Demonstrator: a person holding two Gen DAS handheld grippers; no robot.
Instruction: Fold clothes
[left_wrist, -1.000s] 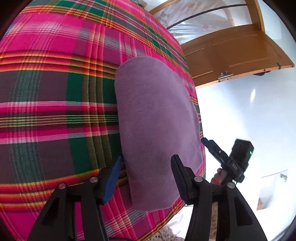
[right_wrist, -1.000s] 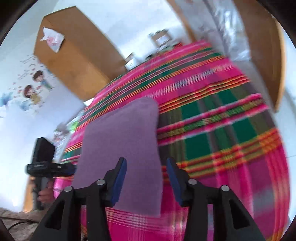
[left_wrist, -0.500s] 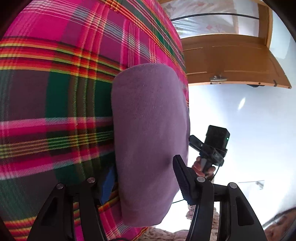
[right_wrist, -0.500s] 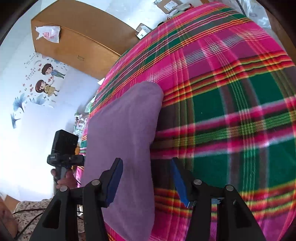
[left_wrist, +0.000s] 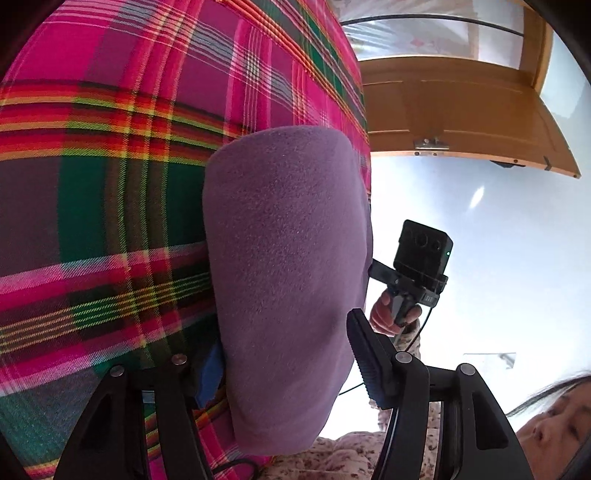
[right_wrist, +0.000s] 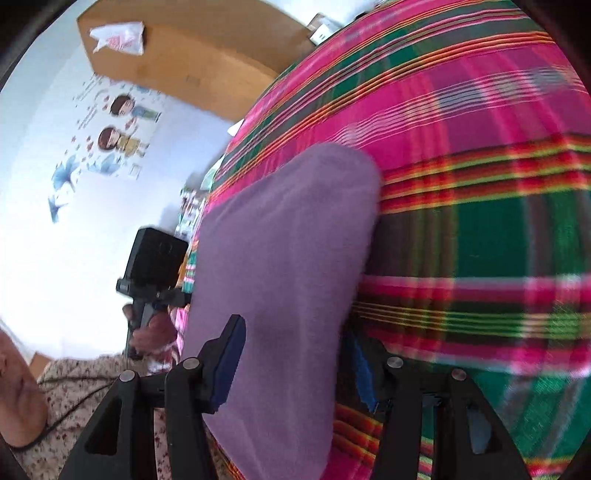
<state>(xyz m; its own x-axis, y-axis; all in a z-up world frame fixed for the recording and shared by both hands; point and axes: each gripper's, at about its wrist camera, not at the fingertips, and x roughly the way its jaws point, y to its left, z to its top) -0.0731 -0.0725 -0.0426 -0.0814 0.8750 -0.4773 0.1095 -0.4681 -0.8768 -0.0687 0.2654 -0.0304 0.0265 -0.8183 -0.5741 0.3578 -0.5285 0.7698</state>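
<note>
The purple fleece garment (left_wrist: 284, 266) lies as a smooth, rounded-cornered oblong on the pink, green and red plaid blanket (left_wrist: 110, 177), close to the blanket's near edge, its near end reaching toward the person. It shows no sleeves, collar or loose flaps, and the long edge beside the plaid looks thick and rolled, so I judge it already doubled over at least once; whether another fold is wanted the pictures do not settle.

The nap is fuzzy and matte. It should handle as light, soft and limp: it will sag from any held point, cling a little to the woven blanket, and will not slip between rubbery pads. The layers could slide apart if only the top one is pinched, so the near corners, taken through the full thickness, look the best places to hold.

The left tool (left_wrist: 288, 365) stands wide apart astride the garment's near end, one blue pad tucked at the edge against the blanket, the other clear of the cloth on the far side; it grips nothing. The right tool (right_wrist: 295, 360) is likewise spread wide across the same end, from the opposite side, one pad above the fleece and one low at its thick edge, closed on nothing.

Beyond are a wooden door (left_wrist: 461, 110) and a wall with cartoon stickers (right_wrist: 110, 129).
</note>
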